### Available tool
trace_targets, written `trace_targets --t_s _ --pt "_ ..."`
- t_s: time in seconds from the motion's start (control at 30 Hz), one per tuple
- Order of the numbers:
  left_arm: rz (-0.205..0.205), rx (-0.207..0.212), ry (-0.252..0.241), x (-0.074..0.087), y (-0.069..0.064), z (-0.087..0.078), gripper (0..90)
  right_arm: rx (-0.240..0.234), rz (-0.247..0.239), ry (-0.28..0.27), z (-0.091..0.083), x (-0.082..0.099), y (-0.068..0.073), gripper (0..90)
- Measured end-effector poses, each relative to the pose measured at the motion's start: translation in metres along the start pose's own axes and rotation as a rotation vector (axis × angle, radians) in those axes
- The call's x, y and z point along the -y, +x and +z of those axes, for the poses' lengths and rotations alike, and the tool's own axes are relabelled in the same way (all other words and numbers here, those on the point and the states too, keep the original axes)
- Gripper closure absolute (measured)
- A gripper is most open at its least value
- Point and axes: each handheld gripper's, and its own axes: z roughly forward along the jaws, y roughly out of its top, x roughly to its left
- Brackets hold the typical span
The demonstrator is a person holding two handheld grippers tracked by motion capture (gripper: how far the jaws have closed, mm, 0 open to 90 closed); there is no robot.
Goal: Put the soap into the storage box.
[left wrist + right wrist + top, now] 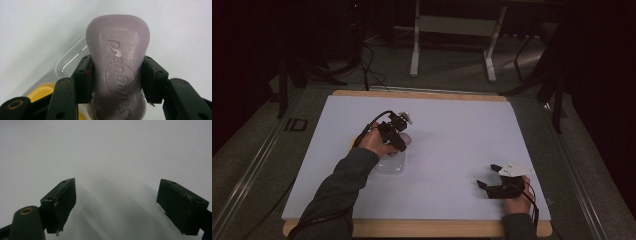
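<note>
Purple soap bar (117, 67) is clamped by the left gripper (117, 80), partly hiding the clear container (71, 56); right gripper (117, 205) jaws stand wide

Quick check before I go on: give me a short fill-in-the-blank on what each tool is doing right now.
1. The left tool is shut on a ____ bar of soap.
2. The jaws of the right tool stand ____, with nothing between them.
3. Under the soap lies a clear plastic ____ on the white table.
4. Beside the clear plastic, at the lower left of the left gripper view, shows something ____ in colour.

Missing words: purple; open; container; yellow
</note>
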Motion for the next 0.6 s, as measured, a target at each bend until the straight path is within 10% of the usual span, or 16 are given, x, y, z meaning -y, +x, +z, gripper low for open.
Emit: trace_targets --t_s 0.6 --pt "-0.058 0.004 -0.025 0.017 0.014 -0.008 49.7 0.001 0.0 -0.001 0.0 0.0 0.0 15.7"
